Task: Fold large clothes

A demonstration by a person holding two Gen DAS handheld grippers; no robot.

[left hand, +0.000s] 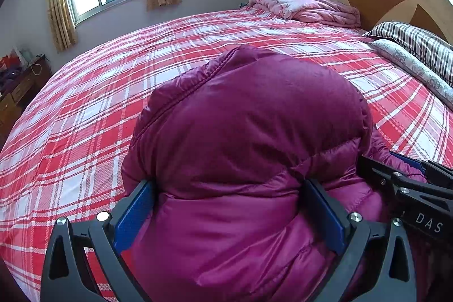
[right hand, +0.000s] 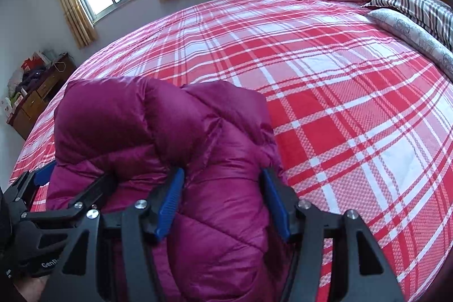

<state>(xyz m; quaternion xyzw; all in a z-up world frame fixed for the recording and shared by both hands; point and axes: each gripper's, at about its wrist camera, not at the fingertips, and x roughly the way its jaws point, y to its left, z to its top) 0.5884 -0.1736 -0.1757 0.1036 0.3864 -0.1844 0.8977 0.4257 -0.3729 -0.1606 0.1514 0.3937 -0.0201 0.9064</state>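
Bed [left hand: 198, 47] carried a red plaid sheet; on it lay a magenta down jacket [left hand: 254, 132], pink quilt [left hand: 305, 7], striped pillow [left hand: 419, 44], patterned bolster [left hand: 410, 67].

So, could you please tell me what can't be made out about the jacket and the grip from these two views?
- Left wrist view: the purple down jacket bulges over the bed, hiding its sleeves and how many folds are done.
- Right wrist view: the bottom frame edge cuts off the jacket's near end.
- Both views: puffy fabric fills the left gripper and right gripper, so how firmly the jaws pinch is unclear.

Left hand-held gripper [left hand: 229, 208] and right hand-held gripper [right hand: 222, 203] sat side by side, blue pads [right hand: 170, 205] each clamped around bulky padding.
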